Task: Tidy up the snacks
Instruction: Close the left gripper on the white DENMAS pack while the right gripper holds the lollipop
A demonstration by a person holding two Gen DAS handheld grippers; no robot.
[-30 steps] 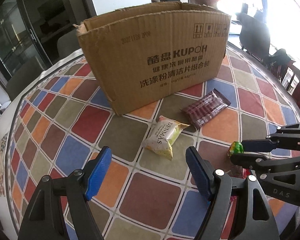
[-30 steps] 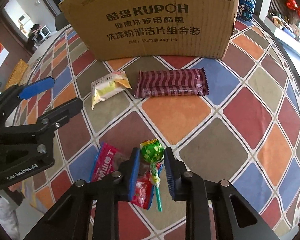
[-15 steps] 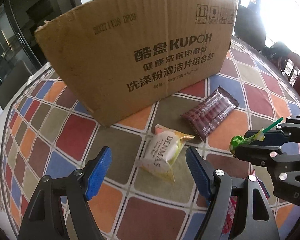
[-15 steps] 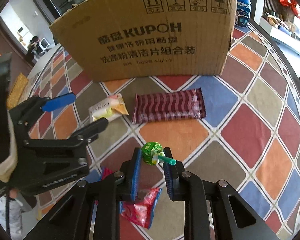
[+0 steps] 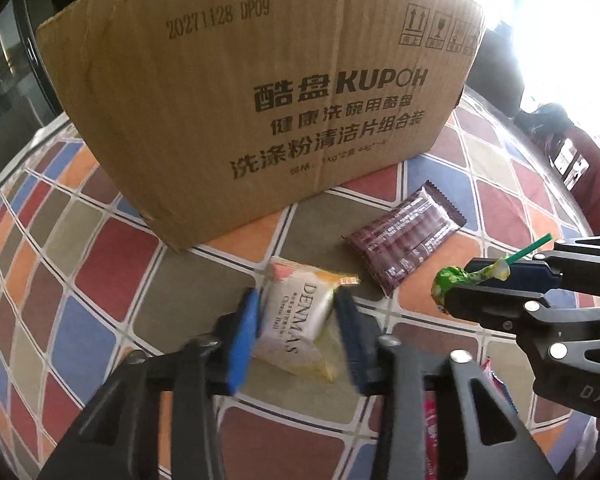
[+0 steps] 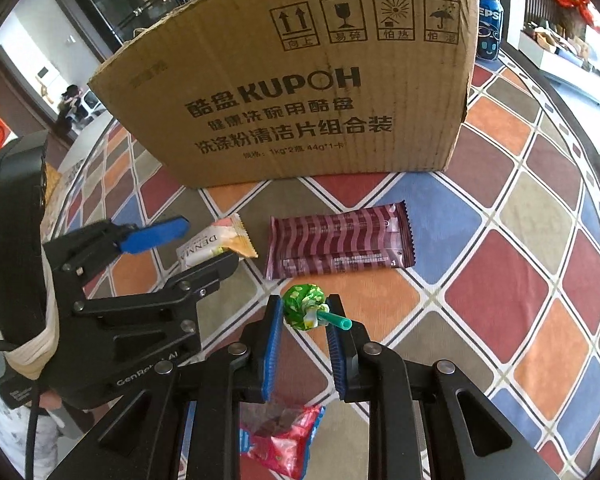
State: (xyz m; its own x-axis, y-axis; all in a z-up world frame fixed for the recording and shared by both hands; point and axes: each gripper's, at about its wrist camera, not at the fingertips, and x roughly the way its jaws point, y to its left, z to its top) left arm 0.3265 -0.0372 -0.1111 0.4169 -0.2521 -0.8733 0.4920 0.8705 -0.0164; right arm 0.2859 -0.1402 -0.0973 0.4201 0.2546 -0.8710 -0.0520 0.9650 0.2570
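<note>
Before the brown cardboard box (image 5: 260,92), left gripper (image 5: 296,328) pinches the white DENMAS packet (image 5: 296,320); right gripper (image 6: 302,322) clamps the green-wrapped lollipop (image 6: 302,306). Lift both clear of the box wall.

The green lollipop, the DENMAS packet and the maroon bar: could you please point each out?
green lollipop (image 6: 302,307), right wrist view, wrapped head.
DENMAS packet (image 5: 300,318), left wrist view, printed front.
maroon bar (image 6: 338,247), right wrist view, middle of wrapper.

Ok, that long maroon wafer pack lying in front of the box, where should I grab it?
Pinch the maroon wafer pack across its narrow width near the middle, coming straight down from above. It lies flat on the tablecloth, long side parallel to the cardboard box, so its long edges are open.
</note>
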